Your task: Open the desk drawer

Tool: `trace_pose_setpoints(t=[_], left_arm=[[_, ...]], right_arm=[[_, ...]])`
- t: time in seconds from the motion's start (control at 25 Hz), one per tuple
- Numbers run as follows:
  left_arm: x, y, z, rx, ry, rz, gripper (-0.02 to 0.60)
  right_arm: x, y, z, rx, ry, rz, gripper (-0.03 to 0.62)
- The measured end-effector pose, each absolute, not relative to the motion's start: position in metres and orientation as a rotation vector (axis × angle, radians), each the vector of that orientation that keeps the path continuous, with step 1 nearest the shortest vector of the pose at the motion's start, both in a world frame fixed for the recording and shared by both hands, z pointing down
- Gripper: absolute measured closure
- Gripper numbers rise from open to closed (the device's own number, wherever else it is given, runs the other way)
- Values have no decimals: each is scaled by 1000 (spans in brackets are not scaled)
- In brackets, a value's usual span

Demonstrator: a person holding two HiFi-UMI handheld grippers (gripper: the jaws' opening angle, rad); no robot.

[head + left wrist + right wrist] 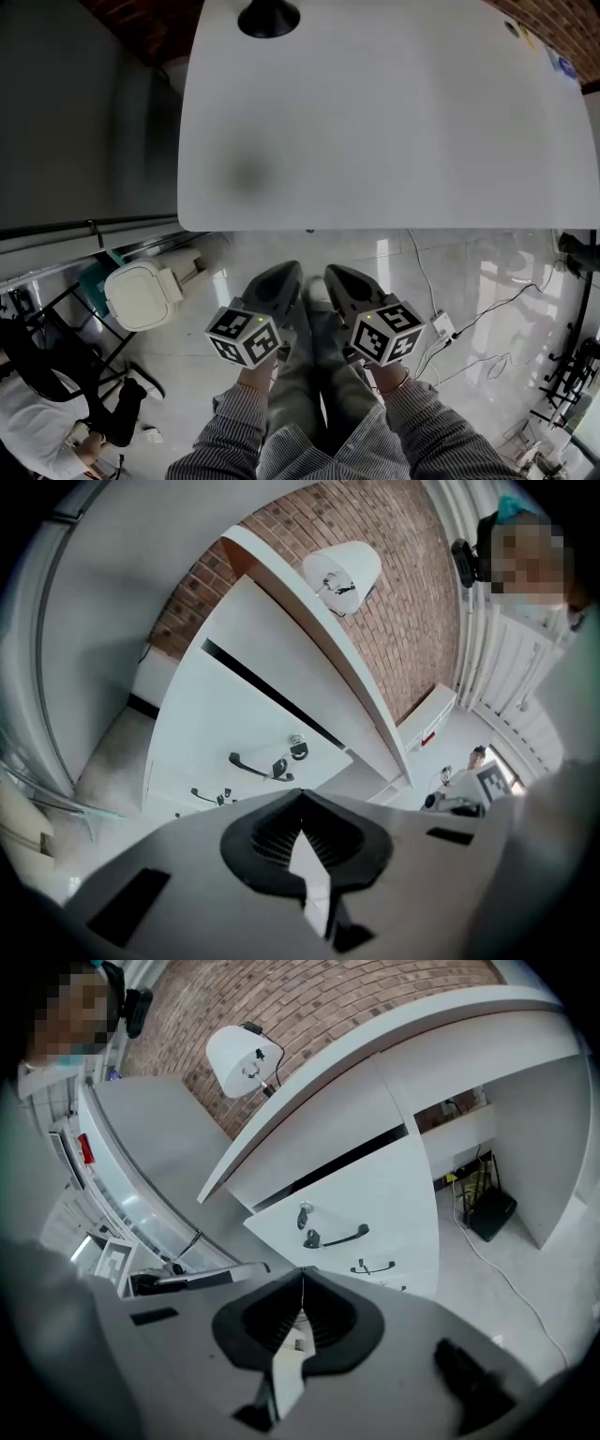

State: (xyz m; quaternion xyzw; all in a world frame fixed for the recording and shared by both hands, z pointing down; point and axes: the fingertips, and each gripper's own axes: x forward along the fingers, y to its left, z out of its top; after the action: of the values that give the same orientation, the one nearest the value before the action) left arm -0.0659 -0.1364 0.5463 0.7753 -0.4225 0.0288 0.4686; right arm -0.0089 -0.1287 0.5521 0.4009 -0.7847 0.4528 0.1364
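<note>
Now we are holding the left gripper (284, 274) and right gripper (339, 275) with jaws pressed together on nothing — the drawer (382, 1202) is sitting closed under the desk (375, 122) ahead, its contents hidden.

Lost the drawer fronts (394, 1204) under the desk top (375, 112) in the head view. Caught only part of the lamp base (269, 17) at its far edge. Barely made out the lowest handle (403, 1288).
</note>
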Motion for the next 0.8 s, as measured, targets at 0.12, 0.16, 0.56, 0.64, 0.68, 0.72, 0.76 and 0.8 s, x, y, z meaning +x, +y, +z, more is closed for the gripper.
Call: trace_pose_setpoints(t=[0.12,0.16,0.56,0.64,0.68,0.72,0.76,0.8], left_arm=[[-71,-140,556,1883,-1046,48,574],[-72,-141,558,1880,-1049,42,574],[-60,-166,576,1859,-970,-57,574],[-60,-170,578,1839,-964,-70,574],[-60,-171,579,1827,-960,-77,574],[-60,-172,581,1816,-954,-86,574],[-59,-173,583,1803,-944,-96,572],[-58,-173,585,1790,-935,-108,572]], right_arm=[[-15,-133,559,1161,-2298,1343,577],[-18,-135,561,1156,-2313,1360,577],[-15,-159,578,1229,-2349,1538,577],[-13,-161,584,1242,-2316,1580,577],[-13,-162,587,1246,-2306,1606,577],[-12,-163,589,1249,-2299,1632,577],[-12,-164,590,1254,-2293,1654,577],[-11,-166,592,1261,-2286,1670,577]])
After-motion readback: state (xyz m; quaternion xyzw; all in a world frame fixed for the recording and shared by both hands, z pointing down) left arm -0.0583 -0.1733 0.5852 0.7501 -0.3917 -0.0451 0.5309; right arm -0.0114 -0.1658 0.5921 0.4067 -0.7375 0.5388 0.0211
